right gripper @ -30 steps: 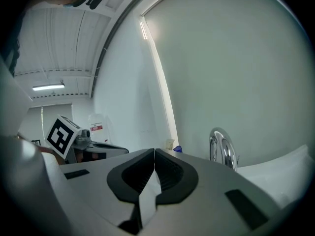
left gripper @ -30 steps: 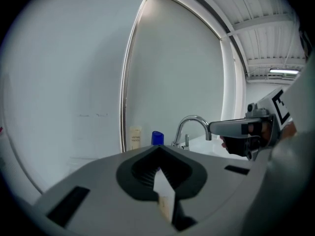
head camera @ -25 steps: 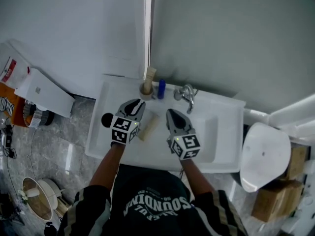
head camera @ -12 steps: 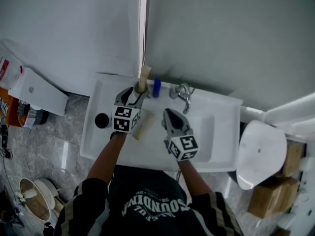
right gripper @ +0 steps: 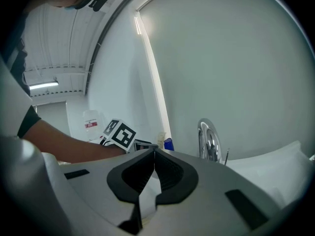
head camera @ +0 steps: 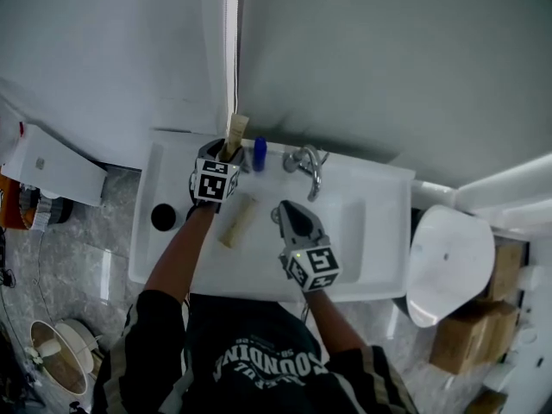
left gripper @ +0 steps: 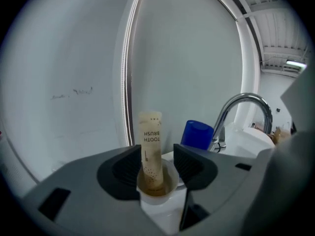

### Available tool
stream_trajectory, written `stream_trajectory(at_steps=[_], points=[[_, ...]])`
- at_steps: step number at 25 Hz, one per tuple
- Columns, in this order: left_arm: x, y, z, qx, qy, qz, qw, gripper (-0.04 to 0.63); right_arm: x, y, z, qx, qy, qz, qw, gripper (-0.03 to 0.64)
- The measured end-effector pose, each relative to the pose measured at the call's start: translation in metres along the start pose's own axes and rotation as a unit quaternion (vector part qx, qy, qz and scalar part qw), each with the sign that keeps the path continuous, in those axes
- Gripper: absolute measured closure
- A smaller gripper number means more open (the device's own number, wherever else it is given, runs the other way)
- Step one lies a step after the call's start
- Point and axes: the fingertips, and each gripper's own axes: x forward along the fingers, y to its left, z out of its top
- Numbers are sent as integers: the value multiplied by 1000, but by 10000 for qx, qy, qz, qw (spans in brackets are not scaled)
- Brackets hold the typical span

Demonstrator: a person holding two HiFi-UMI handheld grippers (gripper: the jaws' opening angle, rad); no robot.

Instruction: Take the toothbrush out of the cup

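A beige toothbrush packet (left gripper: 150, 146) stands upright in a small white cup (left gripper: 157, 196) at the back left of the sink. My left gripper (left gripper: 157, 157) is open with its jaws on either side of the packet, just above the cup's rim, and a gap shows on the right side. In the head view the left gripper (head camera: 221, 155) covers the cup, with the packet's top (head camera: 235, 131) sticking out beyond it. My right gripper (head camera: 289, 214) hangs over the basin, shut with nothing in it; its jaws (right gripper: 154, 154) meet at the tips.
A blue bottle (head camera: 260, 153) stands right of the cup, then a chrome faucet (head camera: 307, 164). A second beige packet (head camera: 238, 221) lies on the white sink (head camera: 375, 231). A black round thing (head camera: 163, 216) sits at the sink's left. A white toilet (head camera: 448, 261) is at right.
My left gripper has moved forward to the cup at the back of the sink and opened its jaws around the toothbrush packet. The right gripper has barely shifted.
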Motion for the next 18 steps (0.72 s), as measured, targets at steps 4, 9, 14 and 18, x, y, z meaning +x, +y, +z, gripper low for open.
stream_trajectory(at_steps=[4,9,14,18], points=[[18,5,-4,38,212,-57,9998,410,-6,-10,-10,28,91,-99,9999,617],[32,4,-8,-58,420,-181,9989,410,-9,-17,-23,81,195,-165,9996,617],[35,7,-15,36,559,-36,9984,416,-12,-22,-31,120,289,-177,9994,617],[27,10,-7,95,318,131,9994,514,-13,-21,-31,147,298,-182,9993,617]])
